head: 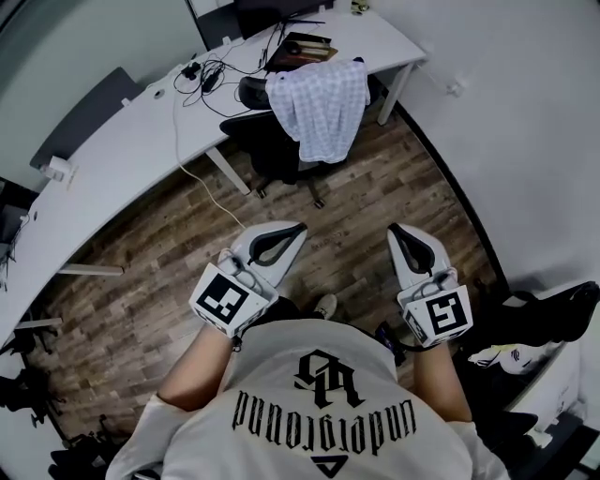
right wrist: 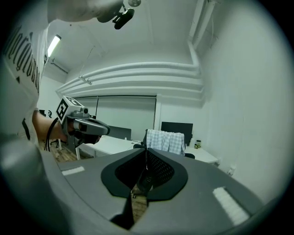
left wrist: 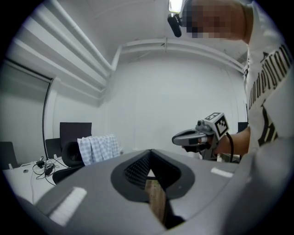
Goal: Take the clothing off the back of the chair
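A pale blue-and-white checked shirt [head: 321,108] hangs over the back of a black office chair [head: 267,141] that stands at the white desk [head: 122,155]. It also shows as the checked shirt [left wrist: 98,148] far off in the left gripper view and the checked shirt [right wrist: 165,141] in the right gripper view. My left gripper [head: 298,228] and right gripper [head: 397,230] are held side by side over the wood floor, well short of the chair. Both are shut with nothing between their jaws.
The curved white desk carries cables [head: 202,80], a dark monitor [head: 272,9] and a book [head: 300,52]. A white wall [head: 525,141] runs along the right. Dark bags and a shoe [head: 525,333] lie at the right, beside the person's body.
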{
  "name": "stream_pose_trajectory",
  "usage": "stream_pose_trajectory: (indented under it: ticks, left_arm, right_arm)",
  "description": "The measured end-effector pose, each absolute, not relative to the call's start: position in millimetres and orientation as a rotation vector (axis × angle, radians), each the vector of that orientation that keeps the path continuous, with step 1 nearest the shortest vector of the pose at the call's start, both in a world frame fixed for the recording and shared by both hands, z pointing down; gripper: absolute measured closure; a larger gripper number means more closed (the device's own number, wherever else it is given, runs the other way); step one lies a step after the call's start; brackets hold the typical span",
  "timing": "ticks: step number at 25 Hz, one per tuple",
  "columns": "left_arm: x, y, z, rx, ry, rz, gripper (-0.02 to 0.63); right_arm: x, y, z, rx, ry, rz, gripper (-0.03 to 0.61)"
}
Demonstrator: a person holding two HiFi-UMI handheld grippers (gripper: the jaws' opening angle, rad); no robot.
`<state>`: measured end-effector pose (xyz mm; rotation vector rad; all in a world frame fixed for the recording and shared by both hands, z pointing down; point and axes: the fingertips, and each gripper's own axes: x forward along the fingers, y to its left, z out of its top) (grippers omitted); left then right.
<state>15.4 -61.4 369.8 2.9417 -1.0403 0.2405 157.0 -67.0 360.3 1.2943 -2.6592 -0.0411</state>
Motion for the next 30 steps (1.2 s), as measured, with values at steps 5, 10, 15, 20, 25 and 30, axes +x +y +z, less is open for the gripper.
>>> stream_pose_trajectory:
  ticks: [5,10,15,20,25,30]
  left_arm:
    - [19,-81,370,2.928,-1.058,0.244,0.563]
    - [22,-105,369,2.934,-1.069,0.228,0.563]
    - [22,-142,364,2.942,-1.067,0.215,0.563]
    - [11,-186,363,2.928,-1.063,0.227,0.563]
    - [4,-228,352,2.953,-1.072,0.218,0.563]
    - [-10,-263,343,3.004,-1.096,0.334,0.560]
  right_arm:
    - [162,-86,363,1.278,-2.665,-0.030,0.557]
    - [161,-107,365,1.255,-2.670,-0.032,0.556]
    - [155,-140,363,1.231,-2.667,-0.040,0.543]
    - [141,-182,355,1.202,-2.680,-0.078,0.541]
    - [127,-222,351,1.174,-2.690,-0.109,0.529]
    - [106,-262,345,1.162,-2.693,-0.140,0.515]
